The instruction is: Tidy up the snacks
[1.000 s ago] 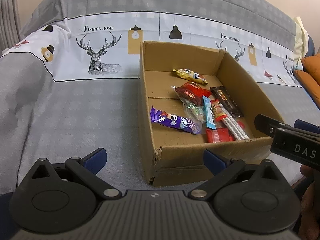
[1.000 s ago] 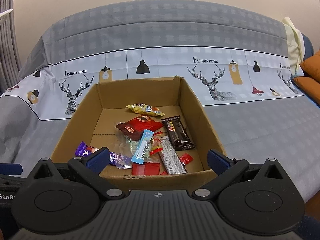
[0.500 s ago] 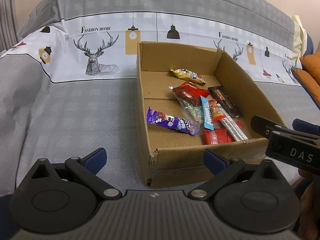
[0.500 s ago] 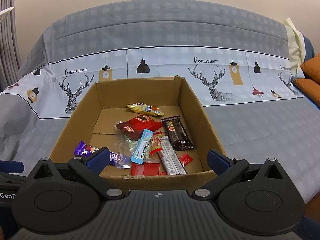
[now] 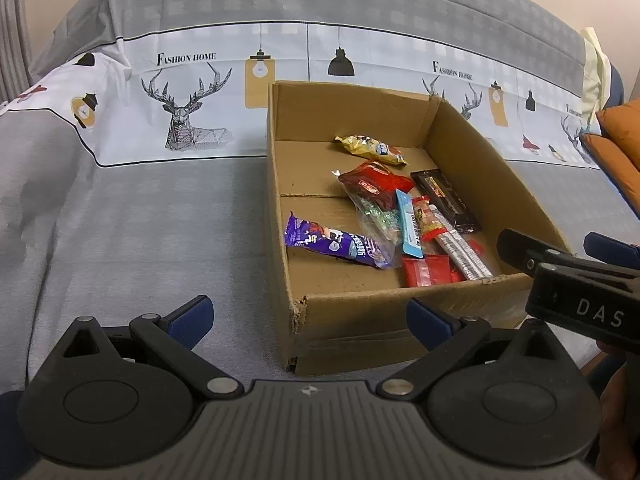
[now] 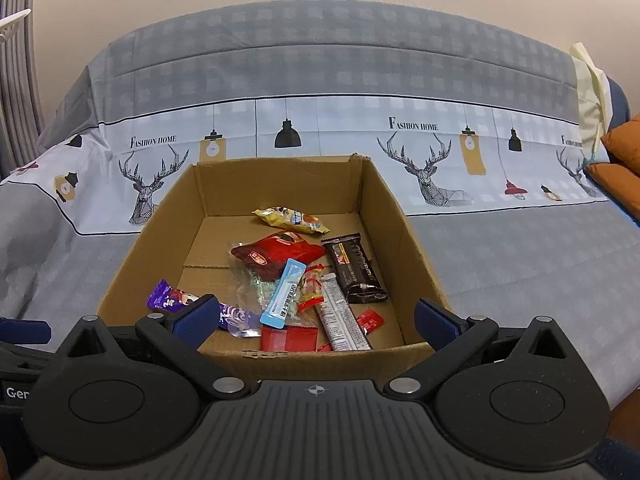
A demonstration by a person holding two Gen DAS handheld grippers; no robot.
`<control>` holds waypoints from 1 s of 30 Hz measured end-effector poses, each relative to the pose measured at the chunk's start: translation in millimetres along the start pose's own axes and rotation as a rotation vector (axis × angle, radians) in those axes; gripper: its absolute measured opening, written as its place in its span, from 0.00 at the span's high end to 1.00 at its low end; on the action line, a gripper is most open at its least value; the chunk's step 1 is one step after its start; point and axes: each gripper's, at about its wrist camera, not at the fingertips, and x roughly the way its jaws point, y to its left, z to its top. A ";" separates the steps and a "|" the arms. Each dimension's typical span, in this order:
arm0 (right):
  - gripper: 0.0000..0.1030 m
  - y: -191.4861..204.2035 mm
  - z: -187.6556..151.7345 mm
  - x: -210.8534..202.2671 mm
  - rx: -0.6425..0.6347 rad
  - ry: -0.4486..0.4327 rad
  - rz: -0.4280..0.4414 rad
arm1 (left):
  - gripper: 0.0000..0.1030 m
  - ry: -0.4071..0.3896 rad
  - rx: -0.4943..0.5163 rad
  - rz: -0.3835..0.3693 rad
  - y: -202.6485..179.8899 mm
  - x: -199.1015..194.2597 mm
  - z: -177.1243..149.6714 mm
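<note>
Both grippers hover at the near edge of the open brown cardboard box [image 6: 404, 236] on the grey printed bedspread [image 5: 132, 216] — left gripper [image 5: 310, 312] jaws spread wide and empty, right gripper [image 6: 316, 316] the same. Inside the box lie the snacks: purple wrapper [image 5: 340, 244], yellow packet [image 6: 290, 220], dark chocolate bar [image 6: 356, 270], light-blue stick [image 6: 284, 294].

An open cardboard box [image 6: 404, 240] sits on a grey bed cover [image 6: 520, 260] printed with deer and lamps. Inside lie wrapped snacks: a yellow packet [image 6: 290, 219], a red pouch [image 6: 276, 254], a dark chocolate bar [image 6: 356, 274], a purple bar [image 6: 168, 300]. The right gripper [image 6: 316, 322] hovers wide open before the box's near wall.
</note>
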 end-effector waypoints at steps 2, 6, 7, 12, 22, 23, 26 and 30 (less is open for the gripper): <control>0.00 0.2 0.0 -0.1 -0.002 -0.001 0.000 | 0.00 -0.001 0.001 -0.001 -0.4 0.0 0.6; 0.00 0.6 0.3 -0.4 -0.003 -0.002 -0.003 | 0.00 -0.001 0.003 -0.002 -1.7 1.1 0.9; 0.00 0.3 0.4 -0.4 -0.003 -0.002 -0.003 | 0.00 0.000 0.004 -0.002 -2.0 1.3 1.0; 0.00 -1.3 1.1 0.1 -0.005 0.000 -0.001 | 0.00 0.001 0.005 -0.004 -3.8 2.7 1.4; 0.00 -4.2 2.4 3.2 -0.005 0.006 0.000 | 0.00 0.006 0.008 -0.008 -5.5 7.0 2.6; 0.00 -4.0 2.4 3.1 -0.004 0.006 0.000 | 0.00 0.007 0.008 -0.009 -5.4 7.0 2.6; 0.00 -3.5 2.2 3.2 -0.005 0.007 -0.001 | 0.00 0.010 0.010 -0.011 -6.5 9.3 2.9; 0.00 -3.8 2.0 4.9 -0.006 0.009 -0.002 | 0.00 0.014 0.012 -0.013 -7.4 12.5 3.1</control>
